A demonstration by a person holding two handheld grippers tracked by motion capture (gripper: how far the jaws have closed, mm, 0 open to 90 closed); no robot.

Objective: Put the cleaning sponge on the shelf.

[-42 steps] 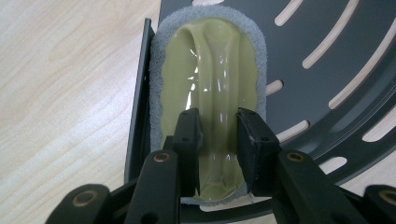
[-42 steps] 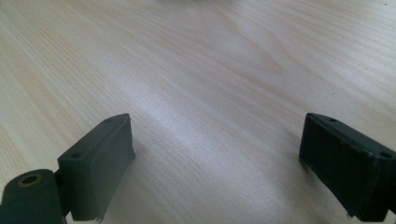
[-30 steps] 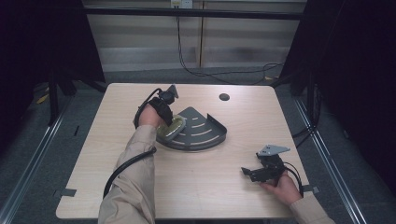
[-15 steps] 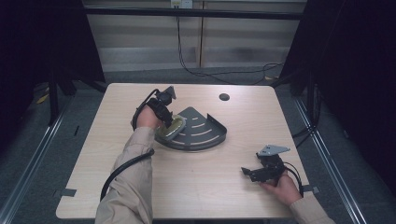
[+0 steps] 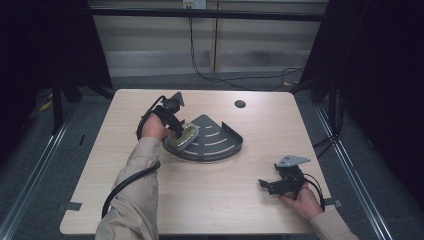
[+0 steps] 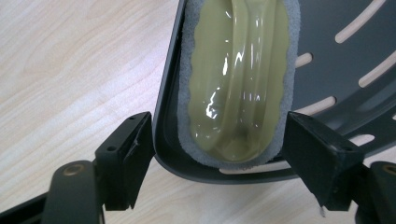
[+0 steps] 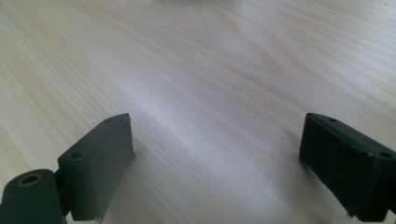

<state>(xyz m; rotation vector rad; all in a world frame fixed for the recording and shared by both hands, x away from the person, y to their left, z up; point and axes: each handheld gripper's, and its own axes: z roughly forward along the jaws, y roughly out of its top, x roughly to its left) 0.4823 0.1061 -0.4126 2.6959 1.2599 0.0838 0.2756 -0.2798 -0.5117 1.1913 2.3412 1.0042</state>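
**Sponge lies in the corner rack, both grippers standing open**

Here, at the left of the high view, the person's left hand holds the left gripper over the near-left corner of the dark grey corner rack, which sits near the middle of the table. In the left gripper view its fingers stand apart on either side of the sponge — they have just been opening, and neither pad presses on it. One finger is outside the rack's raised rim, over the bare wood; the other is over the slotted floor of the rack.

The sponge is a yellow-green, glossy oval pad with a grey foam border. It lies flat inside the rack, tucked against the rim at the rounded corner, its long side running along that rim. The rack's floor carries pale curved slots just beside the sponge.

Farther back on the table, well apart from the rack, is a small dark round spot — too small to tell what it is.

At the right, near the table's front edge, the person's right hand holds the right gripper, low over the wood and well apart from the rack. In the right gripper view its fingers stand wide apart, with bare table between them.
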